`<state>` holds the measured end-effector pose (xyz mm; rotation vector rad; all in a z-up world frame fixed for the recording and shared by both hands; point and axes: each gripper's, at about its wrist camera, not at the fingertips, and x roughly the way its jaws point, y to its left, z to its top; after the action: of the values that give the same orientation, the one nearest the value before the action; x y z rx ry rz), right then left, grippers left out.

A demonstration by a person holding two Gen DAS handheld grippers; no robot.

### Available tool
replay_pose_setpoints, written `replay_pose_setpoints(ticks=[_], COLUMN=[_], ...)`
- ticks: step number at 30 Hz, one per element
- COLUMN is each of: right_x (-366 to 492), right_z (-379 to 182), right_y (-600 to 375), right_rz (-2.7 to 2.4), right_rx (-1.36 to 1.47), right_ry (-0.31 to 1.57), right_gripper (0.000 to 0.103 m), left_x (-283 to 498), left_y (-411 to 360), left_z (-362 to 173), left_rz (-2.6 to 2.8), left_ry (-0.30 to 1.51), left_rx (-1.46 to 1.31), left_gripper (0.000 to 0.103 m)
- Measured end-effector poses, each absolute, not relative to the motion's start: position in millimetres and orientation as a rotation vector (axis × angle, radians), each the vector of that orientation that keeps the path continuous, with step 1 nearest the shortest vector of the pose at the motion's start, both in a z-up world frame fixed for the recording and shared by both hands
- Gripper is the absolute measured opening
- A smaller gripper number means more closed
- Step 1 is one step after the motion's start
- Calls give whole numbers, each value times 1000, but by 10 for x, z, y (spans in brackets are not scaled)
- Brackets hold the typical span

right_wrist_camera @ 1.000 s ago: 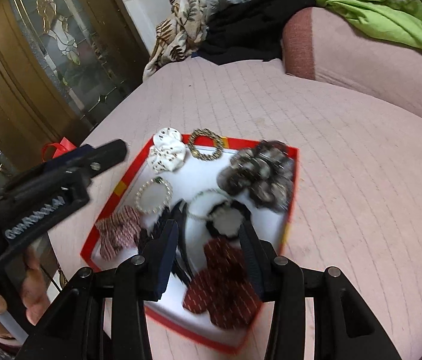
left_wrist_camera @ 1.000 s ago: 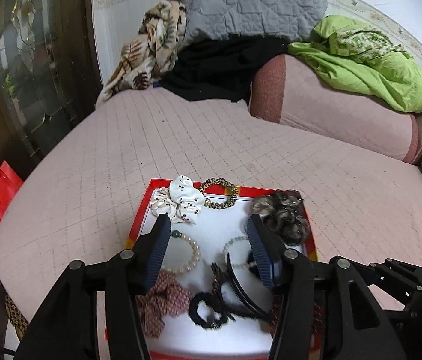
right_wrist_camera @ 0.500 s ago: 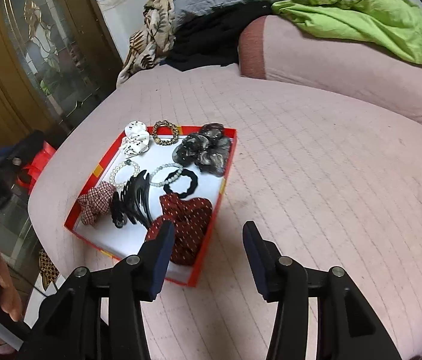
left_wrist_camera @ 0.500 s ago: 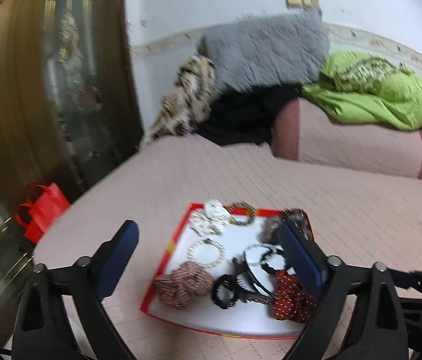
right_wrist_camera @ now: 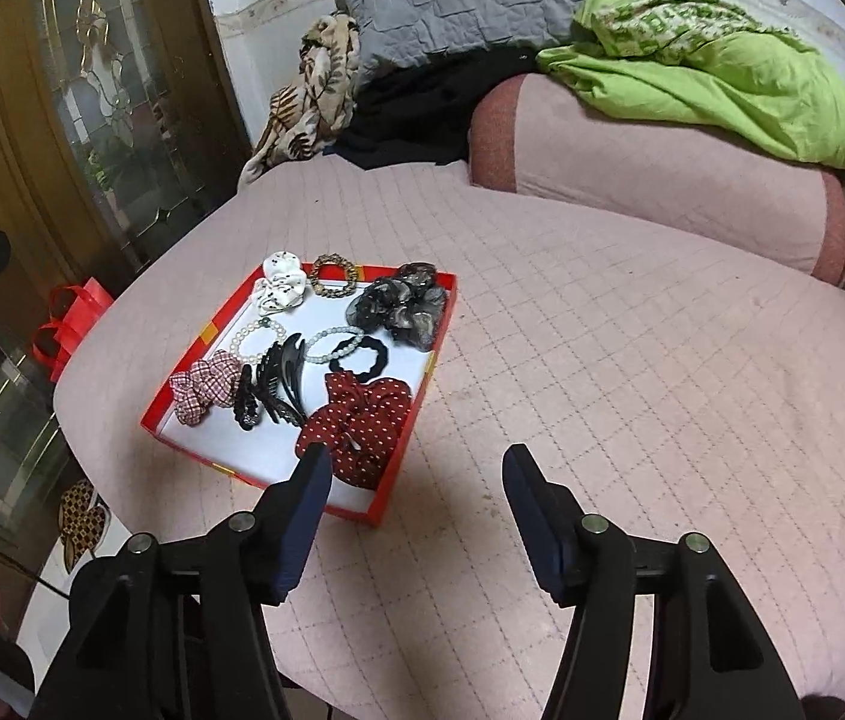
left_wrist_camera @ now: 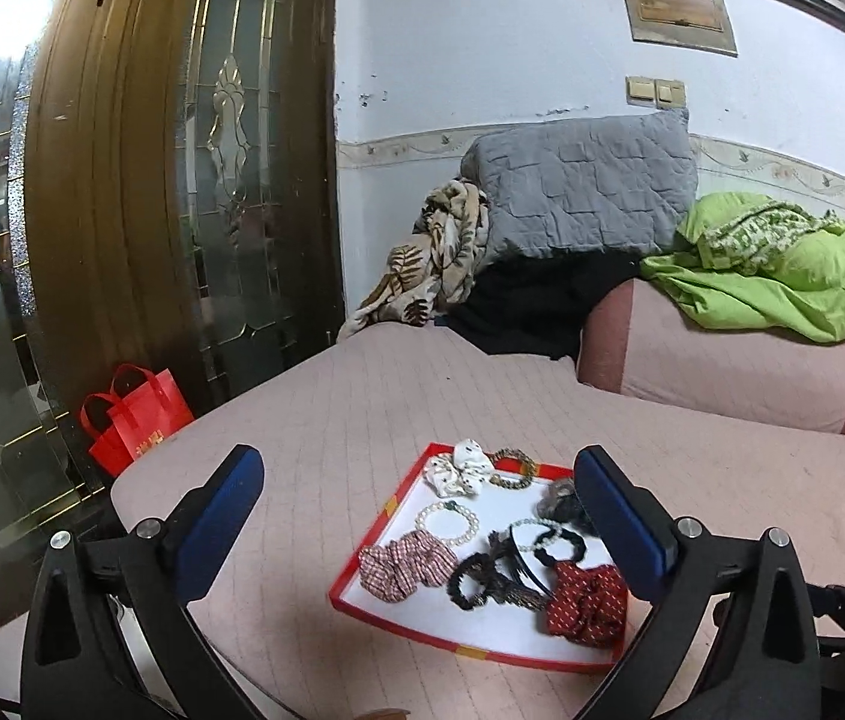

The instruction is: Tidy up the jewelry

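The red tray lay near the left edge of the pink bed, holding the jewelry and hair pieces; a white scrunchie and a beaded bracelet sat at its far edge, a pearl bracelet and a black hair claw mid-tray, a red dotted scrunchie at its near right corner; the left gripper was opening, its jaws wide and empty above the tray; the right gripper was opening too, nothing between its jaws, over bare quilt just beside the tray's near right corner.
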<state>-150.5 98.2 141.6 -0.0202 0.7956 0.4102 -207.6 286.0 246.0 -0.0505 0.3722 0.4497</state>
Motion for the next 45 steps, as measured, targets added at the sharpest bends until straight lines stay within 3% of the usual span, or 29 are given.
replay_pose_setpoints(ticks=[8, 21, 45], right_x=[-1676, -1630, -1490], right_z=[1488, 1285, 1066], right_y=[880, 939, 1049], right_rz=[301, 231, 218], right_rx=[-45, -86, -130], right_ry=[754, 788, 835], right_gripper=[72, 74, 77], left_x=[-2070, -1914, -1704], left_y=[2675, 2583, 2660], left_z=[2213, 1789, 1493], left_rz=[335, 270, 223], left_ry=[480, 657, 780], left_rx=[-69, -61, -88], left_gripper=[103, 103, 103])
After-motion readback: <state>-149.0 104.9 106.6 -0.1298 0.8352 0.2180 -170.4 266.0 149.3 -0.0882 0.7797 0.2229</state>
